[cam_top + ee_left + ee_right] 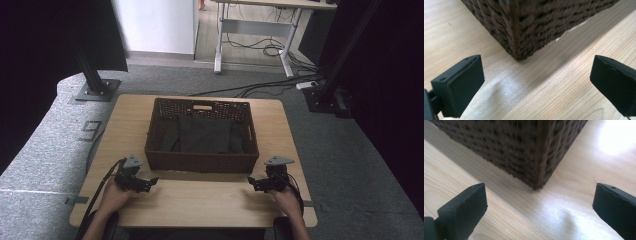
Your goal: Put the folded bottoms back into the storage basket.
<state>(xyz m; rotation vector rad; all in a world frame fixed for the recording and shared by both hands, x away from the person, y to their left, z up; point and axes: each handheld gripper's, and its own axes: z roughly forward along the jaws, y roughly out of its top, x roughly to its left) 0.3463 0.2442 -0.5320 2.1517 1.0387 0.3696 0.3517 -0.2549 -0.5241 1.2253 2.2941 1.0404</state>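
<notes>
**benchrat:** So where are you at here? Looks to me like you haven't started on anything yet. Your left gripper (pixel 148 183) and right gripper (pixel 253 183) are both parked low on the table (pixel 200 200), just in front of the brown woven basket (pixel 200 162), one near each front corner.

**wickerfan:** Yeah, agreed, this reads as the setup step. Check your left gripper view: the jaws stand wide apart with nothing between them, and the basket's corner (pixel 520 47) sits straight ahead, close but not touching. Same story in your right gripper view, jaws spread, nothing held, other corner (pixel 537 180) dead centre.

**benchrat:** And the dark cloth (pixel 202 132) is lying down inside the basket, spread over most of the bottom. Can't tell if it's folded or just dumped in there.

**wickerfan:** My guess is that's what you're after, since both grippers are aimed at that basket. If so, your next move needs a lift first: you're down at table level and the basket's front wall is between you and the cloth. Come up over the rim, then drop in.

**benchrat:** Or you're about to grab the basket itself by the corners. Either way, keep the jaws open till you're lined up, and watch you don't shove the basket back on the way in.
</notes>
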